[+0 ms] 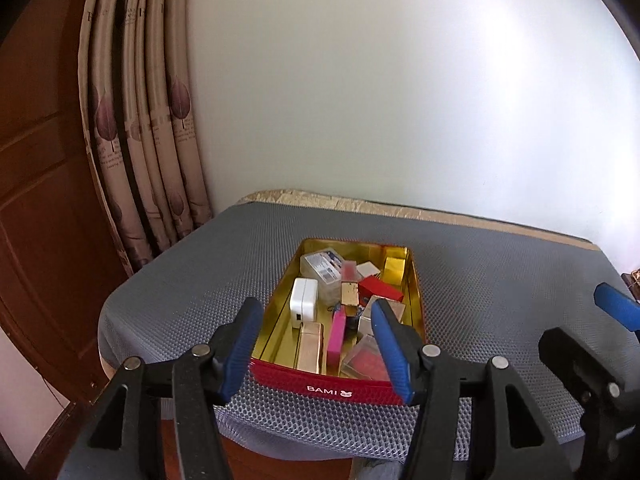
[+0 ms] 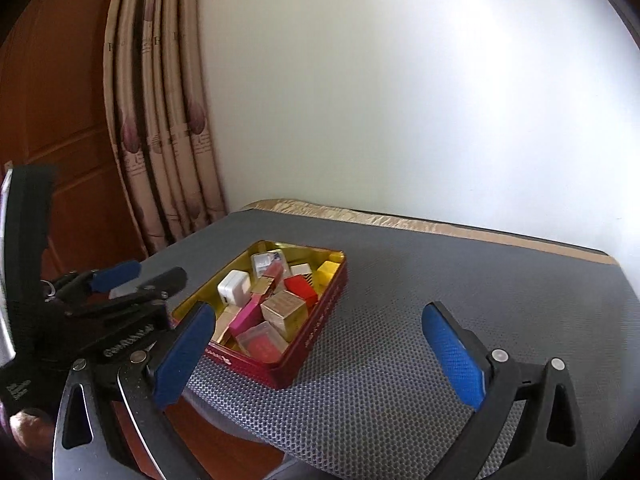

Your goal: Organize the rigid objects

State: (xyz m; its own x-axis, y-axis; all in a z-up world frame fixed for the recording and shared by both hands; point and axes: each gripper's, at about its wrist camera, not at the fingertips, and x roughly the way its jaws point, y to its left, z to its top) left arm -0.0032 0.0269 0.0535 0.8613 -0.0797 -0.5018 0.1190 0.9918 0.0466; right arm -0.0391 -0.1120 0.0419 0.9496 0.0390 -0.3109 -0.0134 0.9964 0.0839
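Left wrist view: our left gripper [image 1: 318, 322] has its jaws spread, nothing between them, blue pads either side of the near end of the tin [image 1: 332, 386]. Right pad overlaps the tin's near right corner in the picture; we cannot tell whether it touches.

Tin is red outside, gold inside, lid off, marked "BAMI" on the near wall. It sits on the grey mat [image 1: 500, 296], near the front edge. Inside, loosely piled: white charger [image 1: 304, 300], pink box [image 1: 337, 336], red box [image 1: 380, 290], yellow box [image 1: 394, 270], clear case [image 1: 322, 266] at the far end, gold box [image 1: 310, 346] at the near end. Smaller bits in the middle are too jumbled to name. A clear lidded piece at the near right is half hidden behind the pad.

Right wrist view: our right gripper [image 2: 320, 344] is also spread wide and empty, over bare mat right of the tin. Its left pad [image 2: 182, 354] covers the tin's near corner. Left gripper shows at the frame's left edge, partly cut off.

Beyond: curtain [image 1: 148, 140], wooden door [image 1: 36, 200], plain wall [image 1: 400, 80]. Mat's right end is cut off.
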